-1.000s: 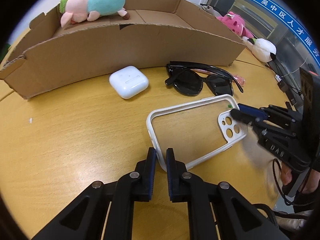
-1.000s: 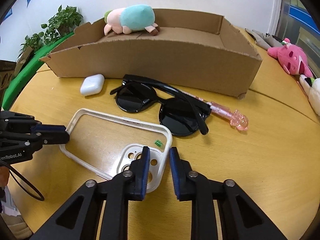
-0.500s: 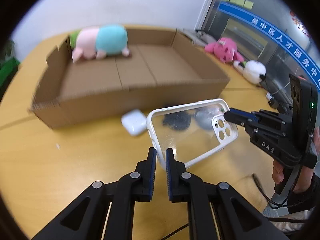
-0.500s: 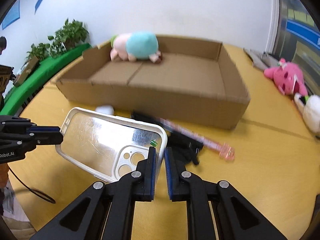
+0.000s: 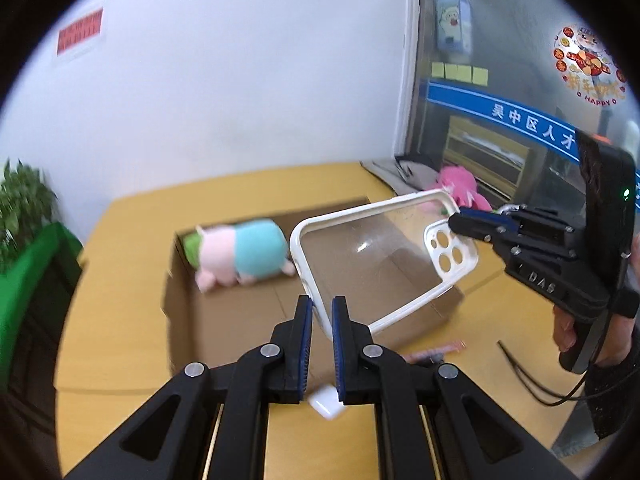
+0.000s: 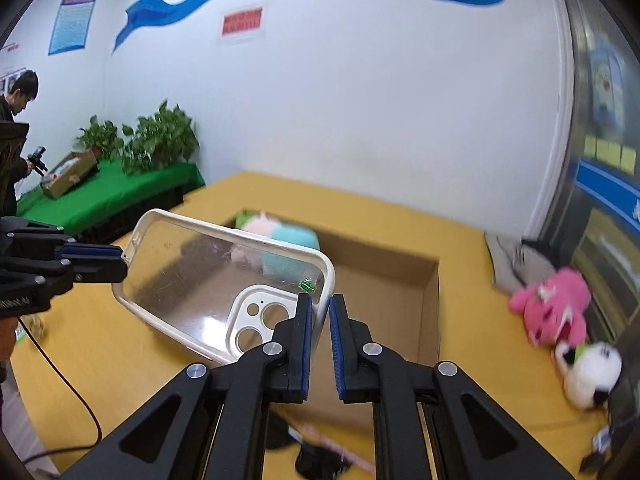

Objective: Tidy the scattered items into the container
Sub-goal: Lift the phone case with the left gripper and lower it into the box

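Observation:
Both grippers hold a clear phone case with a white rim (image 5: 380,256) in the air above the open cardboard box (image 5: 240,320). My left gripper (image 5: 322,312) is shut on the case's plain end. My right gripper (image 6: 320,312) is shut on the camera-cutout end (image 6: 256,320). The right gripper also shows in the left wrist view (image 5: 464,222), the left one in the right wrist view (image 6: 116,260). A pink and teal plush (image 5: 240,256) lies in the box's far left corner. A white earbud case (image 5: 326,400), a pink pen (image 5: 432,354) and black sunglasses (image 6: 320,460) lie on the table below.
The yellow wooden table (image 6: 480,360) carries a pink plush (image 6: 556,304) and a white plush (image 6: 592,372) at the right. Green-covered benches with plants (image 6: 120,196) stand to the left. A person (image 6: 16,120) stands far left. A cable (image 6: 60,380) trails down.
Both grippers have lifted the phone case off the table and carried it up and forward over the box. The sunglasses, earbud case and pen stay below on the table.

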Demonstrator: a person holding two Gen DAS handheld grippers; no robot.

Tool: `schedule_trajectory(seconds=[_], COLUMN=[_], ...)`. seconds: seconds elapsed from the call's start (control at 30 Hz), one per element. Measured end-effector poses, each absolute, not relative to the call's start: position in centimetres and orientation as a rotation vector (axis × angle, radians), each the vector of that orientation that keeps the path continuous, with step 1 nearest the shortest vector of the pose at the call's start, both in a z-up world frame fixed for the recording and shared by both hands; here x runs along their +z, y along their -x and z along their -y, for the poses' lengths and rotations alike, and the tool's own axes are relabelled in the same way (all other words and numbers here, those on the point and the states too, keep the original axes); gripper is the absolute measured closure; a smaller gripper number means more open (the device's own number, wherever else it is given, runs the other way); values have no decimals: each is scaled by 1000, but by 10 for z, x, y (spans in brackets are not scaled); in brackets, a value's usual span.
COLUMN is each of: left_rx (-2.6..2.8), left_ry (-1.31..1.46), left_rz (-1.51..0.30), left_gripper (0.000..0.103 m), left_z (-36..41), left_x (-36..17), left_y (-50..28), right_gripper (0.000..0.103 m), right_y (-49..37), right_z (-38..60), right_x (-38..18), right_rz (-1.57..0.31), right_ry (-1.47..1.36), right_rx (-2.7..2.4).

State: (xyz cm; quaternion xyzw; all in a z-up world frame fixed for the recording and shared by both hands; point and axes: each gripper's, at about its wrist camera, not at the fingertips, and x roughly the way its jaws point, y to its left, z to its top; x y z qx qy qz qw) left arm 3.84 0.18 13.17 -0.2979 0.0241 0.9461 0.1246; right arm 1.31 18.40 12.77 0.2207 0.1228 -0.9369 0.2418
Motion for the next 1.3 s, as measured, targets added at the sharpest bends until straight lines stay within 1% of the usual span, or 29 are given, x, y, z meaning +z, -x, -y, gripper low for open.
schedule_trajectory(seconds=[0.2, 0.3, 0.4, 0.5, 0.67, 0.97, 1.1, 1.3], left_rx=[2809, 2810, 2802, 2787, 2745, 2659, 2632, 2587], left_ry=[824, 839, 888, 971, 1115, 1288, 1367, 1503], left_rz=[-106, -105, -114, -104, -72, -18, -30, -77], left_gripper=[94, 94, 94, 94, 94, 95, 95, 95], left_z=[12, 22, 28, 40, 62, 90, 95, 96], left_x=[167, 175, 172, 156, 117, 53, 28, -14], left_y=[-14, 7, 31, 59, 98, 142, 157, 171], right_gripper=[93, 93, 93, 93, 92, 92, 92, 92], right_y=[15, 36, 56, 80, 118, 184, 208, 223], right_z=[-159, -146, -133, -122, -99, -73, -65, -52], right_x=[170, 186, 191, 184, 150, 62, 18, -25], right_rz=[-344, -330, -332, -324, -306, -249, -243, -240], right_ry=[-547, -550, -571, -620, -730, -969, -1080, -1177], right_rx=[-2540, -2526, -2519, -2498, -2457, -2379, -2330, -2276])
